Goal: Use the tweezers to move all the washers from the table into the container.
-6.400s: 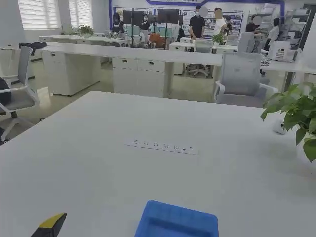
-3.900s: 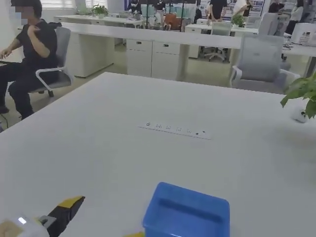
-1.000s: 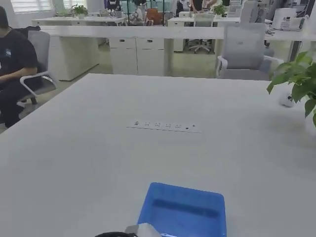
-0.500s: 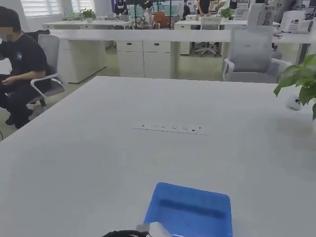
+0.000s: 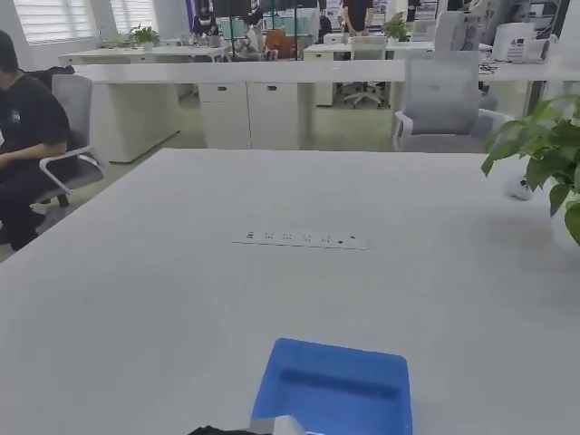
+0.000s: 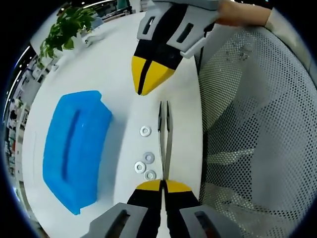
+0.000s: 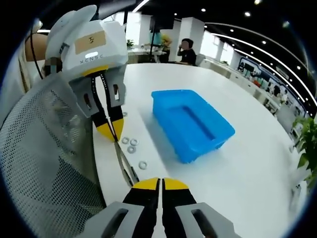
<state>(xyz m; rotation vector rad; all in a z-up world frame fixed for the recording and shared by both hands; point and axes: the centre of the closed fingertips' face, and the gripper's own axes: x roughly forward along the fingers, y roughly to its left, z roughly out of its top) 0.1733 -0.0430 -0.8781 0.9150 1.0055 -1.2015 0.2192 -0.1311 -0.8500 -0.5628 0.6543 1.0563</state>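
So I'm at the pickup step: left gripper (image 6: 161, 184) and right gripper (image 7: 161, 182) have jaws clenched empty, and one must open around the tweezers (image 6: 164, 139) beside the washers (image 6: 145, 131).

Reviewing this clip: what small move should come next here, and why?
Probably open the left claw and close it on the tweezers. They lie flat on the table just ahead of its shut tips, four washers lie loose beside them, and the blue container looks empty.
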